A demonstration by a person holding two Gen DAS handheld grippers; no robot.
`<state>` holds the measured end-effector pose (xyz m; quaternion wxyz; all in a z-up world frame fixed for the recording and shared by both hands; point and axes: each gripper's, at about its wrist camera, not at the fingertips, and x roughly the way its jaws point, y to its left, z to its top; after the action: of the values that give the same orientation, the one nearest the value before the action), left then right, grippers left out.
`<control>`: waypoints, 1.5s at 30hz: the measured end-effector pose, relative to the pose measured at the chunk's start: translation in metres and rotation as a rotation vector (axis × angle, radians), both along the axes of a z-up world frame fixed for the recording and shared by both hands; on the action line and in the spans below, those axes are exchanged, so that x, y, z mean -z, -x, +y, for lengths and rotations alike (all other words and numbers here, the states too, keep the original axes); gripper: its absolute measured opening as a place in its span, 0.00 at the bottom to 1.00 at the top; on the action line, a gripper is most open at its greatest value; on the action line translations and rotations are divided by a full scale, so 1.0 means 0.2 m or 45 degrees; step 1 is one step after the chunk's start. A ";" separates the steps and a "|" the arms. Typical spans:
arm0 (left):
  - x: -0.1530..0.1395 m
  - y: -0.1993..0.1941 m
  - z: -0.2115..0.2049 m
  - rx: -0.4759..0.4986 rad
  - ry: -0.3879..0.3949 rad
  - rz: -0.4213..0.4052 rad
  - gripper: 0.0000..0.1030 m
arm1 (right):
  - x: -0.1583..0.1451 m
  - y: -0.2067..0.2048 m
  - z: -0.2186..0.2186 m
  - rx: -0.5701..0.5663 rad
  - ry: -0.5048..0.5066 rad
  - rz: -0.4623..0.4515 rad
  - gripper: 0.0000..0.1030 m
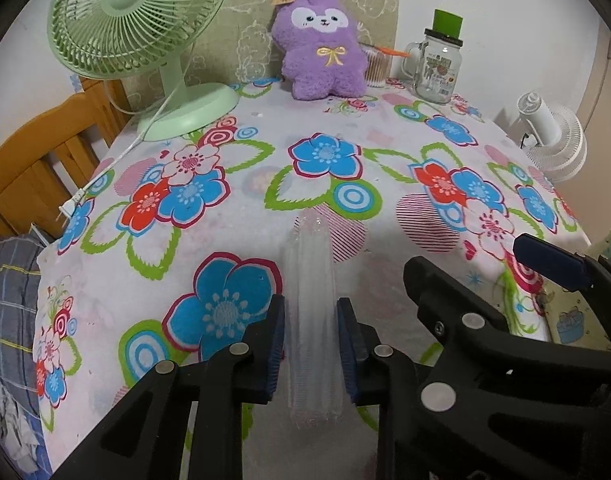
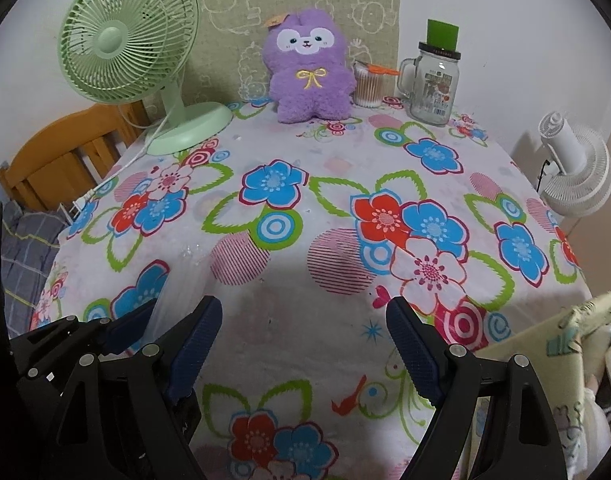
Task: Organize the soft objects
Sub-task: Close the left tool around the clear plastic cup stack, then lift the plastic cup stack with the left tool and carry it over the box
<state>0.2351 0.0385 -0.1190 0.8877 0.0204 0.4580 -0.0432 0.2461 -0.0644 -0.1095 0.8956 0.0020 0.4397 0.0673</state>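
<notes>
My left gripper (image 1: pixel 310 344) is shut on a clear plastic sleeve of stacked cups (image 1: pixel 311 312) that points away over the floral tablecloth (image 1: pixel 241 216). A purple plush toy (image 1: pixel 320 46) sits upright at the table's far edge; it also shows in the right wrist view (image 2: pixel 309 68). My right gripper (image 2: pixel 305 344) is open and empty above the near part of the tablecloth (image 2: pixel 305 280). It also shows at the lower right of the left wrist view (image 1: pixel 485 280). The left gripper appears at the lower left of the right wrist view (image 2: pixel 157 332), with the clear sleeve (image 2: pixel 177 280) faintly visible.
A green desk fan (image 1: pixel 137 24) stands at the back left, its cord (image 1: pixel 117 160) trailing over the left edge. A glass mug jar with a green lid (image 1: pixel 437 66) and a cotton swab cup (image 1: pixel 375 66) stand at the back right. A white fan (image 1: pixel 553 140) is off the right edge.
</notes>
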 end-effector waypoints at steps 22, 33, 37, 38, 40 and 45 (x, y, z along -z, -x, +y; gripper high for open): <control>-0.14 0.32 -0.10 0.011 -0.007 -0.096 0.15 | -0.14 0.31 -0.08 -0.012 -0.025 -0.072 0.84; -0.22 0.45 -0.14 -0.001 -0.006 -0.145 0.15 | -0.24 0.45 -0.12 -0.025 -0.032 -0.117 0.84; -0.25 0.50 -0.16 0.000 -0.002 -0.164 0.15 | -0.26 0.49 -0.14 -0.029 -0.037 -0.129 0.84; -0.26 0.52 -0.16 0.000 -0.002 -0.169 0.15 | -0.27 0.51 -0.15 -0.030 -0.036 -0.134 0.84; -0.27 0.54 -0.17 0.000 0.000 -0.175 0.15 | -0.29 0.53 -0.15 -0.031 -0.034 -0.139 0.84; -0.32 0.59 -0.20 0.005 0.011 -0.195 0.15 | -0.34 0.58 -0.18 -0.034 -0.030 -0.159 0.84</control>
<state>0.1173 -0.0006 -0.0552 0.9201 0.0206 0.3885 -0.0453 0.1303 -0.1003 -0.0421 0.9202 0.0025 0.3821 0.0845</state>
